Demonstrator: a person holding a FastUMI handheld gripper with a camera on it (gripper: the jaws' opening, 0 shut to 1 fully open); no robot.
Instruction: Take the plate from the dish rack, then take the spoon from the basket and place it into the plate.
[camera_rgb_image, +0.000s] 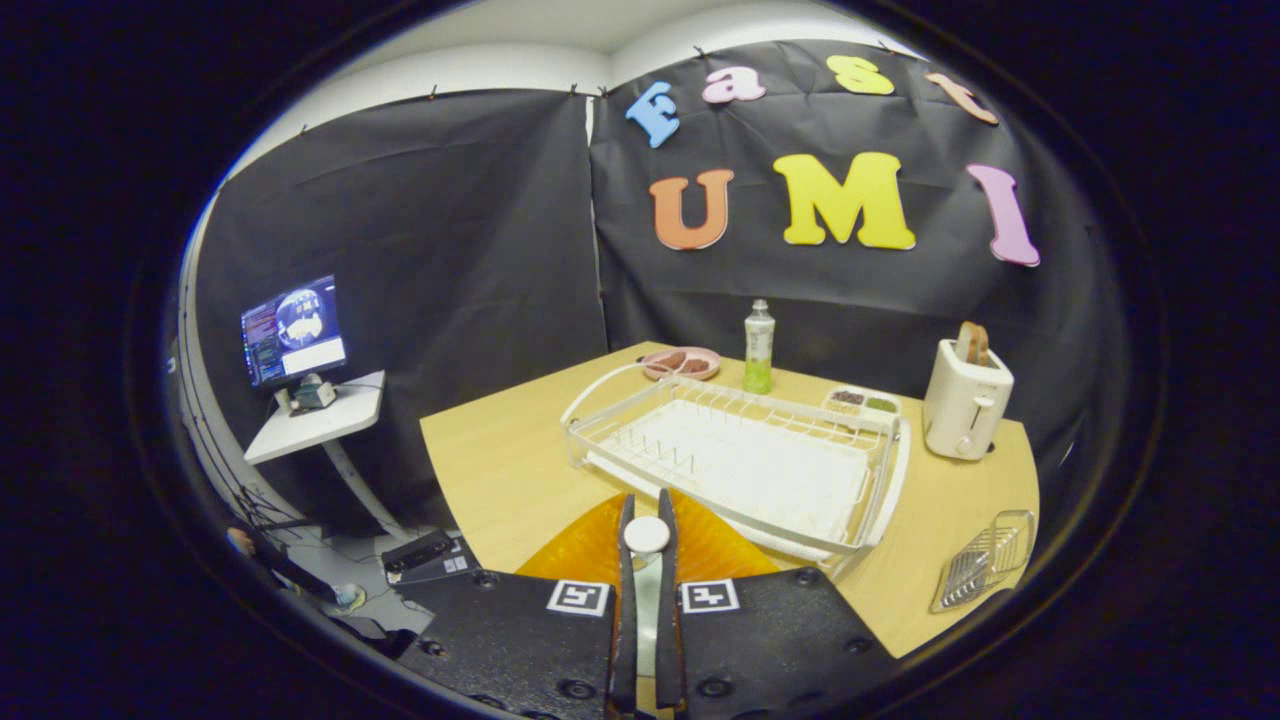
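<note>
My gripper (647, 503) is shut on a white spoon (647, 535). The spoon's rounded end sticks up between the two fingers and its stem runs back between them. Right beneath the fingers lies an orange ribbed plate (583, 552) on the wooden table (500, 470), showing on both sides of the fingers. Just beyond the fingertips stands the white wire dish rack (885, 470), with nothing in it. Off to the right of the fingers, near the table's edge, lies the wire basket (985, 560); I see nothing inside it.
Behind the rack stand a pink plate with food (680, 362), a green-tinted bottle (758, 348) and a small tray with food (862, 402). A white toaster (965, 400) with bread is at the far right. To the left, off the table, a monitor (293, 330) sits on a side stand (315, 420).
</note>
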